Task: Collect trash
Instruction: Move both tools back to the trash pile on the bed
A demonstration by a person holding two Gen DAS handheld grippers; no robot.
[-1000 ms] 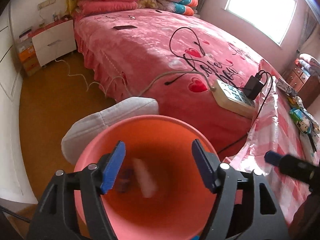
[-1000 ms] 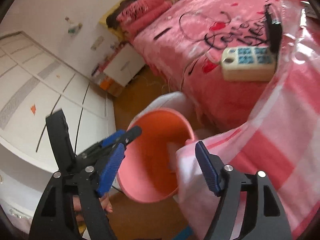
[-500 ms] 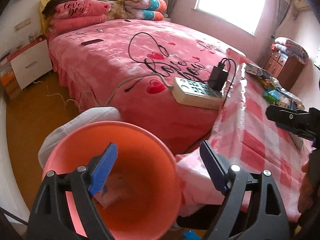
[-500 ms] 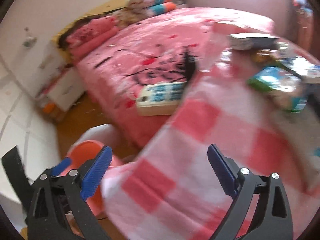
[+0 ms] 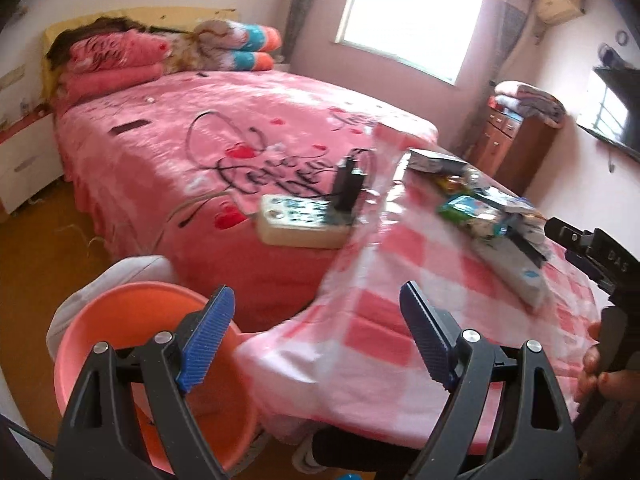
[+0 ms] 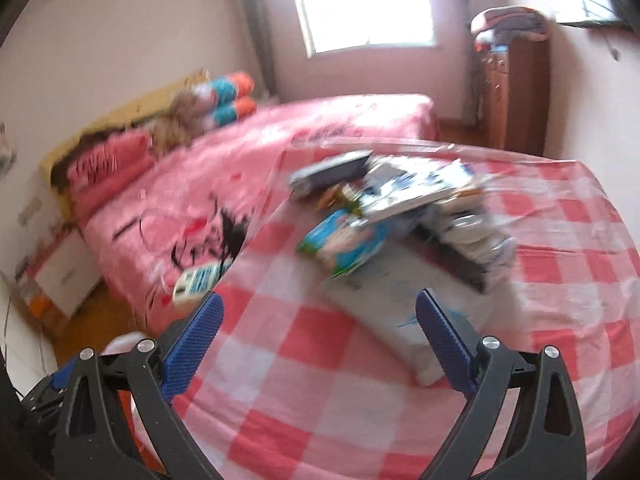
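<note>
A pile of trash, with a green and blue packet (image 6: 344, 240), a flat white packet (image 6: 384, 304) and dark boxes, lies on a table with a red and white checked cloth (image 6: 320, 392); the pile also shows in the left wrist view (image 5: 484, 216). An orange bucket (image 5: 120, 320) stands on the floor at the table's left end. My left gripper (image 5: 316, 336) is open and empty above the bucket's rim and the table edge. My right gripper (image 6: 318, 344) is open and empty over the cloth, short of the pile; it also shows in the left wrist view (image 5: 592, 256).
A bed with a pink cover (image 5: 224, 136) lies behind the table. A white power strip (image 5: 300, 224) with a black plug rests on it. A white bedside cabinet (image 5: 20, 164) stands left, a wooden dresser (image 5: 512, 148) far right. A white cushion (image 5: 120, 272) lies behind the bucket.
Both grippers swung right, away from the bucket and toward the table. The trash pile has come into the right wrist view. Both stay open.
</note>
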